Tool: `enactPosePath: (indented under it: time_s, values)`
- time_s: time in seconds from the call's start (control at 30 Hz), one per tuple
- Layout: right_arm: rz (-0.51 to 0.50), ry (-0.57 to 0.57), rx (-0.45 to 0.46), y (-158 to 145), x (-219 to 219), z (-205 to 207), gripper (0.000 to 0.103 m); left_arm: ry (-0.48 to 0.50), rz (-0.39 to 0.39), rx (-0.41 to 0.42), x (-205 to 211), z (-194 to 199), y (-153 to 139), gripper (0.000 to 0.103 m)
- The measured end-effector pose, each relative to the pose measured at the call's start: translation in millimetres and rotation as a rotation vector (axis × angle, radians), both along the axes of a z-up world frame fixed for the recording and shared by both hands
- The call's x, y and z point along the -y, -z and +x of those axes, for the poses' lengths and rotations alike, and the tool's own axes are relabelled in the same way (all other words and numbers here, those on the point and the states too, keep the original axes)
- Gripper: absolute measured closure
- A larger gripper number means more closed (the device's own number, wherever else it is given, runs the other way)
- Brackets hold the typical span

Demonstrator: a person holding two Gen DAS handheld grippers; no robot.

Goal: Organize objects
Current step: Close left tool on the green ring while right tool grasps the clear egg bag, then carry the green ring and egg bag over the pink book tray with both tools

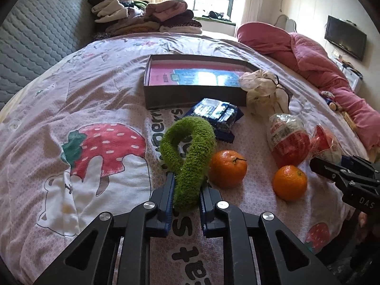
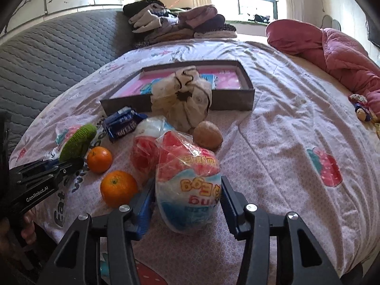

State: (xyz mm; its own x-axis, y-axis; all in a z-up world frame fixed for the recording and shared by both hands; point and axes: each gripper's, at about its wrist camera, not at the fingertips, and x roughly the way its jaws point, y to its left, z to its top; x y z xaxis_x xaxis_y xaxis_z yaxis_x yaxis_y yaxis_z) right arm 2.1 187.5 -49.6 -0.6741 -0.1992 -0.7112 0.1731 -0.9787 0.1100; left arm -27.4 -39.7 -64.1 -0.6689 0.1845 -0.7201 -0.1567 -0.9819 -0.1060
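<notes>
Left wrist view: The left gripper [image 1: 186, 190] is clamped on the near end of a green knitted loop [image 1: 188, 152], which lies on the strawberry-print bedspread [image 1: 95, 99]. Both pads press the loop's sides. An orange [image 1: 227, 168] lies just right of the loop; a second orange [image 1: 289, 182] lies further right and nearer the camera. A dark blue snack packet [image 1: 217, 115] lies beyond the loop, in front of a shallow grey box [image 1: 190, 95] that holds a pink and blue sheet. A crumpled cream cloth [image 1: 263, 90] rests against the box's right corner. A wrapped egg-shaped toy [image 1: 288, 140] lies near the right gripper [image 1: 332, 166], which enters from the right edge.

Right wrist view: The right gripper [image 2: 187, 194] straddles another wrapped egg-shaped toy, a red, white and blue egg toy [image 2: 190, 182]; both fingers stand against its plastic wrap, gripping it. A brown potato [image 2: 206, 135] lies beyond it, close to the cloth. The two oranges lie to the left, apart from each other. The left gripper appears at the left edge, clenched on the green loop. Folded clothes [image 2: 180, 23] are stacked at the far side of the bed, and a pink quilt [image 2: 332, 47] lies at the right.
</notes>
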Motion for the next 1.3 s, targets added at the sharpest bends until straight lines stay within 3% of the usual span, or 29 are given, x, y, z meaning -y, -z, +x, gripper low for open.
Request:
enactPosePath:
  time_s: [0.67,1.3]
  values:
    - [0.005,-0.022,-0.129,-39,4,0,0.052,-0.040,-0.003,-0.118,-28,4,-58,0.086]
    - [0.050,0.019,-0.228,-76,-10,-78,0.052,-0.058,0.001,-0.124,-32,-77,-72,0.086]
